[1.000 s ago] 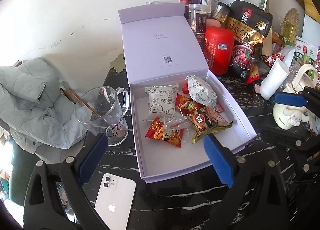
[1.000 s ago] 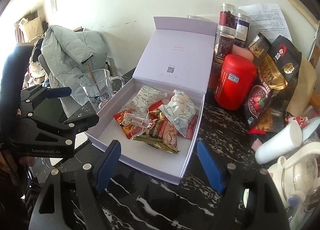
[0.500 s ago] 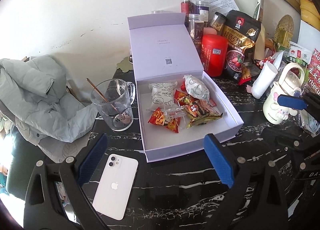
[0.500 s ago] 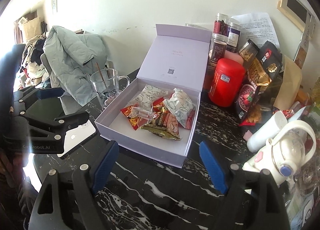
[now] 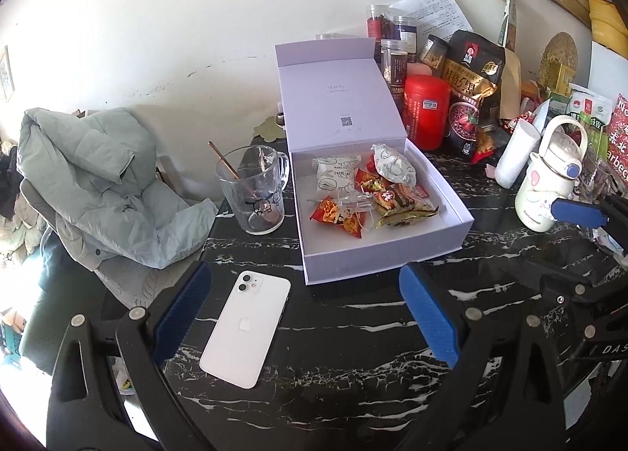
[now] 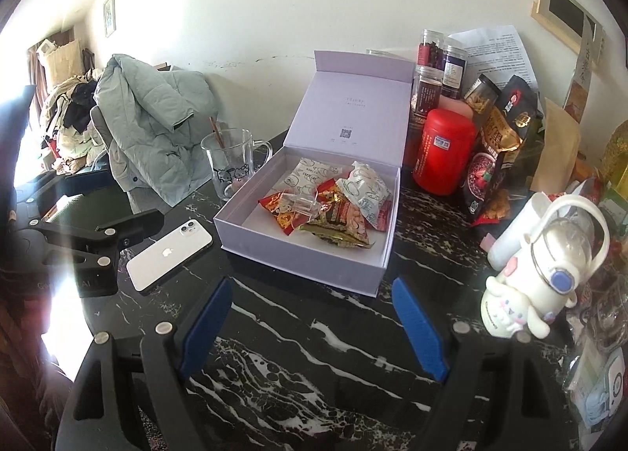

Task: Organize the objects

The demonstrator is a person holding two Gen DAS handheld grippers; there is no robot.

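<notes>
While both grippers hang above the near part of the black marbled counter [image 5: 353,337], neither holds anything: the left gripper [image 5: 306,317] has its blue pads spread wide, and the right gripper [image 6: 314,329] is spread just as wide. The lilac box [image 5: 392,254] sits toward the middle of the counter with its lid [image 5: 337,97] standing upright at the back. Inside, bunched toward the far end, lie snack packets [image 5: 376,199]: two white ones, red ones and a gold-green one, with a clear plastic piece [image 6: 300,201] on top; the near half of the box floor is bare. A white phone [image 5: 245,327] lies face down near the counter's left edge, apart from the box. A glass mug [image 5: 253,192] with a stick in it stands just left of the box. A red canister [image 5: 428,109] stands beside the lid on the right, with jars and bags behind it. A white cartoon bottle [image 6: 537,274] stands toward the right edge.
</notes>
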